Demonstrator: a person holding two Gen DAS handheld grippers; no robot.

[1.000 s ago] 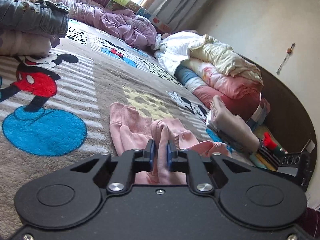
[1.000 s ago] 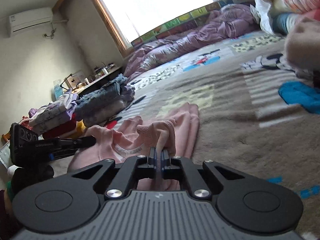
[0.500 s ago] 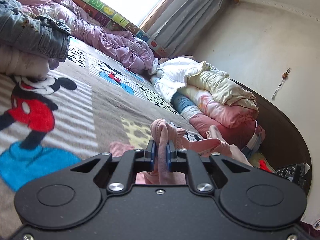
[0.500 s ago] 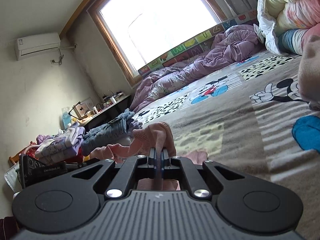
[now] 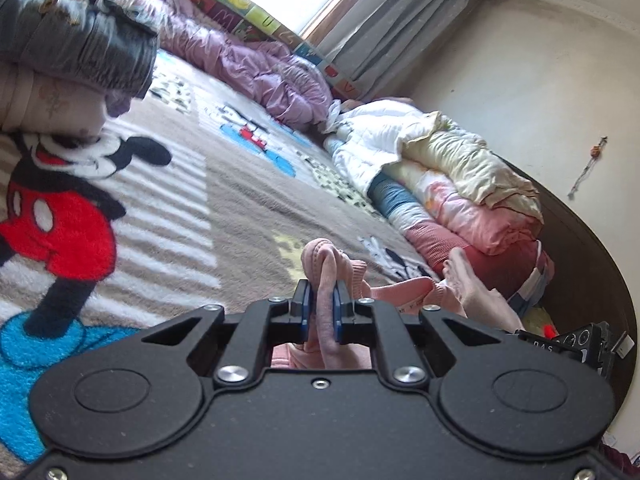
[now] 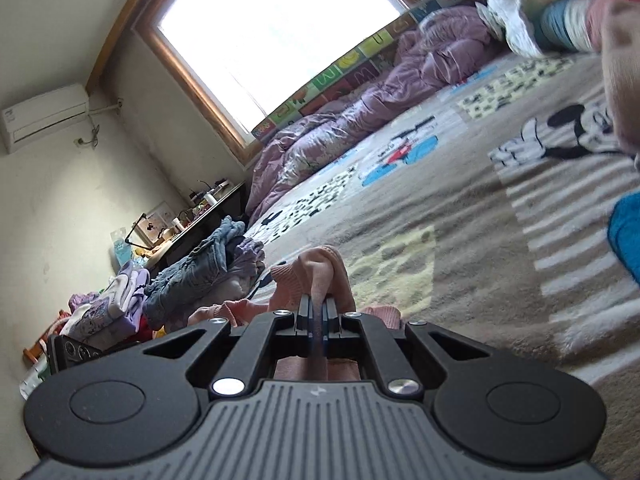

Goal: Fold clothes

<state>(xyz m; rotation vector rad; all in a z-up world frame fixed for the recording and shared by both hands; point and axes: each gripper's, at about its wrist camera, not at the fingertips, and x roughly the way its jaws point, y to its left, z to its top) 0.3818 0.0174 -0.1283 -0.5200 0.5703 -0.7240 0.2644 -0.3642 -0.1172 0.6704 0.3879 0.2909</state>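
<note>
Pink garment (image 5: pixel 325 276) pinched by left hand-held gripper (image 5: pixel 320 308) and right hand-held gripper (image 6: pixel 317 316)

pink knit garment (image 5: pixel 326 268), pinched in black left gripper (image 5: pixel 320 300) with blue pads (image 5: pixel 305 312). same pink in black right gripper (image 6: pixel 318 312), grey ribbed at the body. brown-grey blanket (image 5: pixel 240 208) with white stripes, a red, black and blue cartoon mouse, pale yellow spotted patches. lilac quilt (image 5: pixel 256 60). faded blue jeans (image 6: pixel 196 268). white, cream, pink and blue-striped bedding pile (image 5: pixel 452 184). grey curtain (image 5: pixel 392 20).
</note>
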